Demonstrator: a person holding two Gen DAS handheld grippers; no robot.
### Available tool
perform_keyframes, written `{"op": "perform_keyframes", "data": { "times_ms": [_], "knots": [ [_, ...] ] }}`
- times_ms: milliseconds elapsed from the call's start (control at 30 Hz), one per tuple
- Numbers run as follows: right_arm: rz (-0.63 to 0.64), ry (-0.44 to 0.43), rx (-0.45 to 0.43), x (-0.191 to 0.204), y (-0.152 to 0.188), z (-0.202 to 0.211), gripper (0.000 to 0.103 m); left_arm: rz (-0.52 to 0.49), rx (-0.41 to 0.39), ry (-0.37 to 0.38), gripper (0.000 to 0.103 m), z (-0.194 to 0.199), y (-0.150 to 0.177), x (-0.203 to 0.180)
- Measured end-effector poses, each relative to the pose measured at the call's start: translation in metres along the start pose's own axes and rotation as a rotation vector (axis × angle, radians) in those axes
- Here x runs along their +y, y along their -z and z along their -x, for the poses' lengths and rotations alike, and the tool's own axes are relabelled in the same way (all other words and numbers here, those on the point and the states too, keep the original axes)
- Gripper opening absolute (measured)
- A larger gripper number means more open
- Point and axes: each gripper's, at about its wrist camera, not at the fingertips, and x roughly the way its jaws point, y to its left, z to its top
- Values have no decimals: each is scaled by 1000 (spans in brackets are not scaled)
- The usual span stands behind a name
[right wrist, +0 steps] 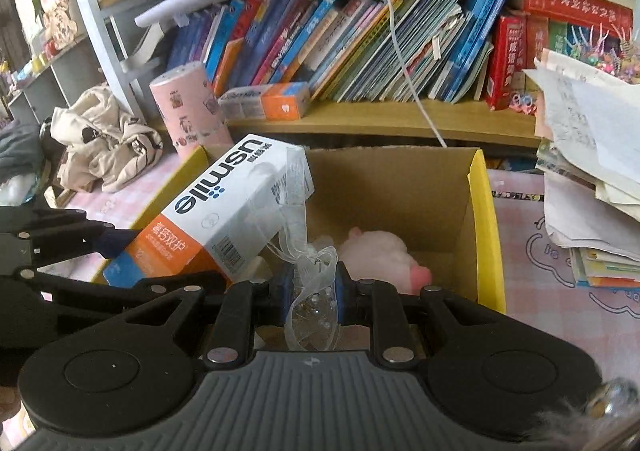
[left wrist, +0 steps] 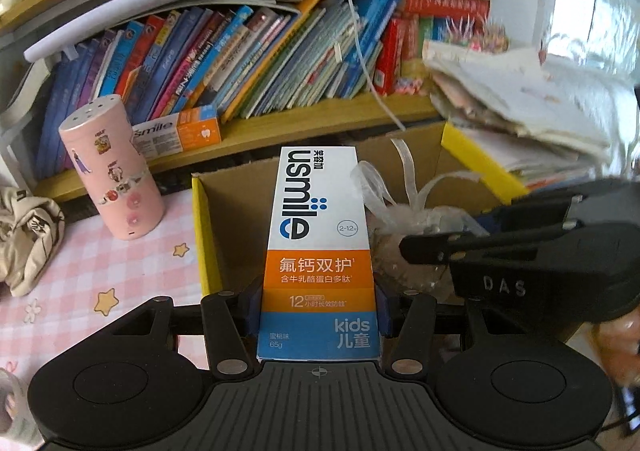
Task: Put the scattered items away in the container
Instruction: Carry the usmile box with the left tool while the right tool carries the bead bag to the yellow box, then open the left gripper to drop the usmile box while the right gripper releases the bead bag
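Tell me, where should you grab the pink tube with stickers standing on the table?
Grip the pink tube around its middle, coming level from the open front side. It stands upright and round, so fingers close across its width. Behind it is the bookshelf, and both grippers are full now.

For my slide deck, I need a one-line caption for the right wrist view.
Right tool holds a clear bead-filled pouch over the yellow-edged cardboard box, beside the white-and-orange toothpaste carton.

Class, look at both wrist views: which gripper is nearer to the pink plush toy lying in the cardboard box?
Right. The right gripper, holding a clear bead pouch, sits just beside the pink plush toy; the left gripper holds the toothpaste box further off.
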Motion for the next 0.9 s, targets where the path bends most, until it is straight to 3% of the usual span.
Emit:
{"op": "perform_keyframes", "data": {
  "times_ms": [167, 600, 700, 767, 900],
  "knots": [
    [12, -6, 33, -1, 1, -7, 19, -18, 41, -6, 51, -10, 4, -1],
    [43, -18, 59, 1, -1, -9, 19, -66, 42, -24, 51, -14, 6, -7],
    [46, -17, 61, 2, -1, -9, 19, -82, 30, -35, 56, -11, 6, -8],
    [49, -16, 63, 2, -1, -10, 19, -89, 11, -39, 66, -6, 6, -8],
    [54, -12, 66, 3, -1, -10, 19, -123, -28, -51, 71, 5, 7, -11]
  ]
}}
